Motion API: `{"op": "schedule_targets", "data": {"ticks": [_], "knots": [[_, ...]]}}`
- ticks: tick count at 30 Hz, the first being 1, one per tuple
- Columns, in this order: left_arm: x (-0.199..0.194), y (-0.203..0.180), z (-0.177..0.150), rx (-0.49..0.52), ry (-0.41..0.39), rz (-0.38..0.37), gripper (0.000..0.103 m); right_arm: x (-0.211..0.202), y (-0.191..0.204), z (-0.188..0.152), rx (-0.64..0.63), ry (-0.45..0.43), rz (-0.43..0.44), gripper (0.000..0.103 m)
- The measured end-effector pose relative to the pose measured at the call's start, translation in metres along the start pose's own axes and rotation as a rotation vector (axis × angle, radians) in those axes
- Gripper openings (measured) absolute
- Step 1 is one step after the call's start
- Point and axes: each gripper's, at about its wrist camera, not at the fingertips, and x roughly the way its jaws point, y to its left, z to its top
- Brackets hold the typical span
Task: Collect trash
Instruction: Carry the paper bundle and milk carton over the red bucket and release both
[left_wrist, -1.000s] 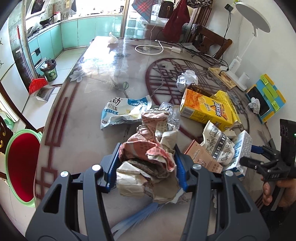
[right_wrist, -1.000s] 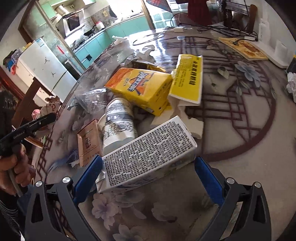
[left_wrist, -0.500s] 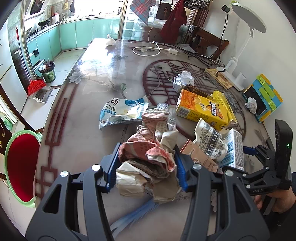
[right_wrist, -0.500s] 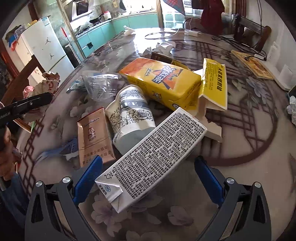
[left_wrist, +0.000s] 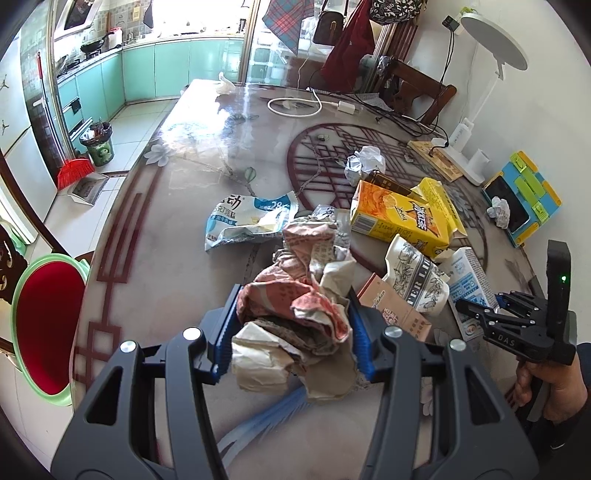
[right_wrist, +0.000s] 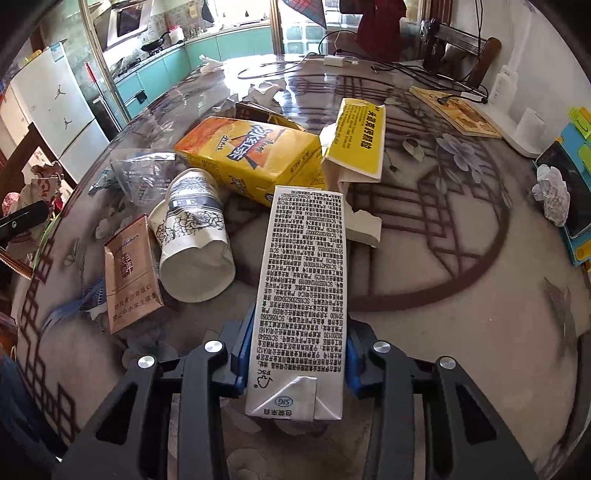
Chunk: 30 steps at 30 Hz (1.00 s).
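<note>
- The left gripper (left_wrist: 293, 328) clamps a crumpled wad of paper wrappers (left_wrist: 295, 314) between its blue pads, the bundle bulging out above and below the fingers.
- The right gripper (right_wrist: 295, 350) has its pads pressed on both sides of a white milk carton (right_wrist: 303, 280); the carton points lengthwise away from the camera, printed text facing up.
- From the left wrist view, the right gripper (left_wrist: 491, 314) shows at the table's right edge, a hand (left_wrist: 550, 387) on its handle.
- On the glass-topped table (left_wrist: 177, 258) lie a paper cup (right_wrist: 192, 236) on its side, a brown cigarette pack (right_wrist: 129, 273) just beside it, and a yellow drink carton (right_wrist: 247, 155) behind them.
- A blue-and-white snack bag (left_wrist: 247, 218) lies apart to the left.
- A red-lined bin (left_wrist: 48, 332) stands on the floor beside the table.
</note>
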Motion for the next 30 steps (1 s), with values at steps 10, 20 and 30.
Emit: {"op": "schedule_targets", "data": {"ticks": [10,20,30], "knots": [[-0.043,0.007,-0.008,0.028,-0.077,0.081,0.050,-0.059,0.026,0.004,-0.063,-0.154,-0.041,0.036],[-0.096,0.051,-0.017,-0.021,-0.134,0.159,0.050,-0.088,0.105,0.040,-0.159,-0.240,0.091,0.036],[-0.143,0.151,-0.021,-0.179,-0.192,0.252,0.050,-0.059,0.250,0.080,-0.299,-0.211,0.281,0.036]]}}
